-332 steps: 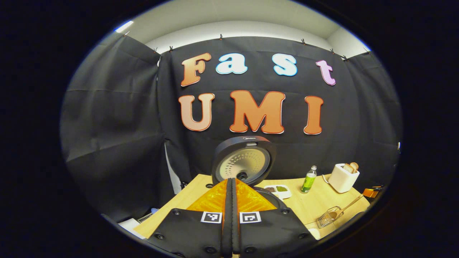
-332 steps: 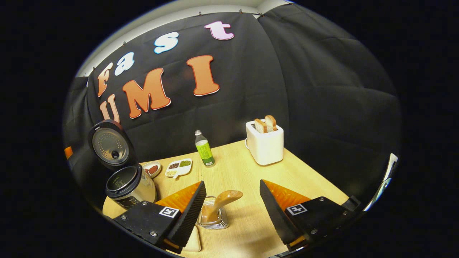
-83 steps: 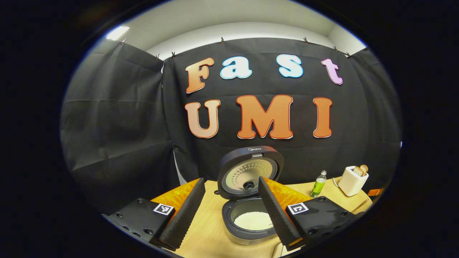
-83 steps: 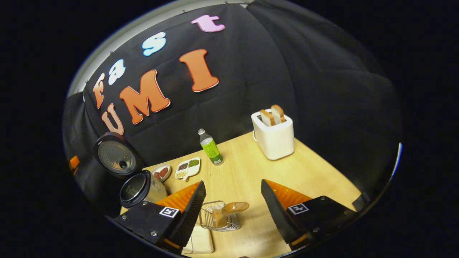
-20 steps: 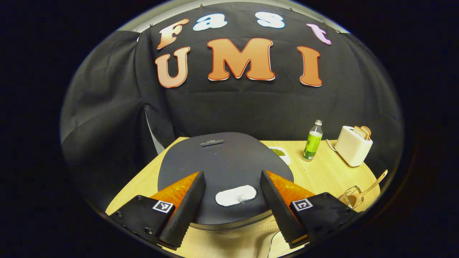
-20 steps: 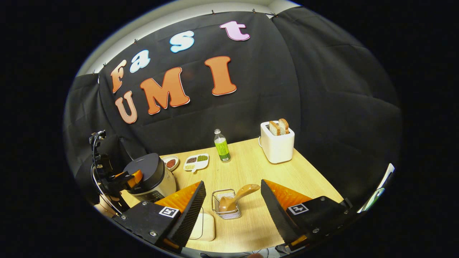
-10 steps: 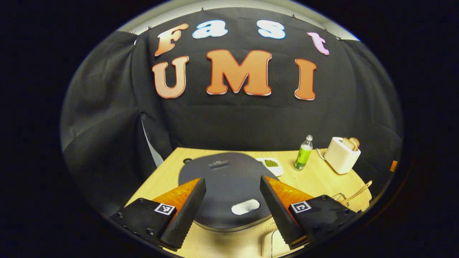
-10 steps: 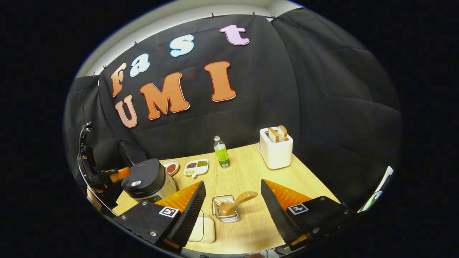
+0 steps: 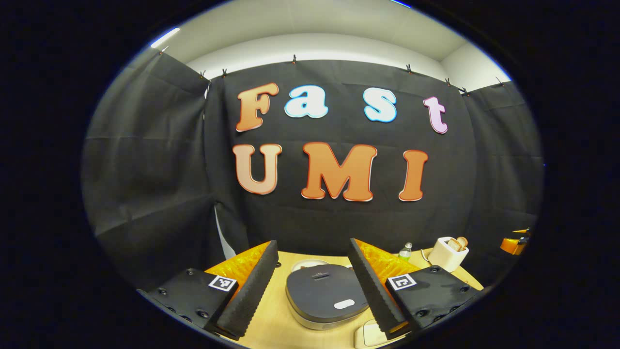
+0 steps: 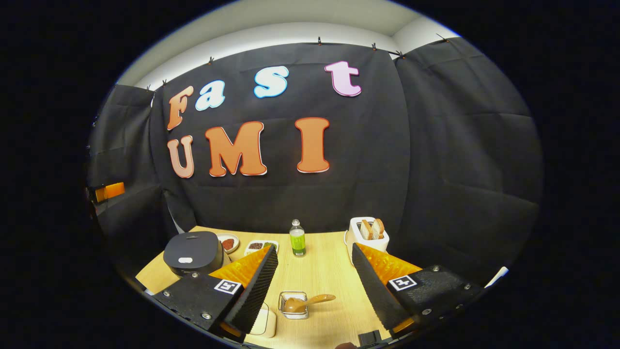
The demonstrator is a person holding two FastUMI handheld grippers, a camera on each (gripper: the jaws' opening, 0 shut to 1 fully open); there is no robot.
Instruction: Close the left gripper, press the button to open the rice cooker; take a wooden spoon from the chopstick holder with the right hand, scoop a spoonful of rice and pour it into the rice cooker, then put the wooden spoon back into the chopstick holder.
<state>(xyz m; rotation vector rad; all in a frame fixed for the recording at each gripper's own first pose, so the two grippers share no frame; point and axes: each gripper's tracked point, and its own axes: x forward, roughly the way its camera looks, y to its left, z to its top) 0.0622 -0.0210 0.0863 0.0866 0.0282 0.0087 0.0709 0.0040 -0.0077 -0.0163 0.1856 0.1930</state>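
Observation:
The rice cooker [image 9: 323, 296] stands on the wooden table with its dark lid down and a white button [image 9: 344, 304] near the lid's front edge. My left gripper [image 9: 313, 241] hovers open above and behind it, touching nothing. In the right gripper view the cooker [image 10: 193, 252] sits at the left. The wooden spoon [image 10: 310, 301] leans in the wire chopstick holder [image 10: 293, 305], below and between the fingers of my open right gripper [image 10: 315, 247], well apart from them. A white rice box [image 10: 264, 323] lies left of the holder.
A green bottle [image 10: 297, 240] and a white toaster [image 10: 366, 233] with bread stand toward the back of the table [image 10: 329, 271]. Two small dishes [image 10: 227, 241] [image 10: 260, 246] of grains lie right of the cooker. Black cloth walls close the booth on three sides.
Both grippers have lifted up and back from the table, so everything looks smaller and lower. The cooker lid, open some seconds ago, is now down. The spoon rests in the holder.

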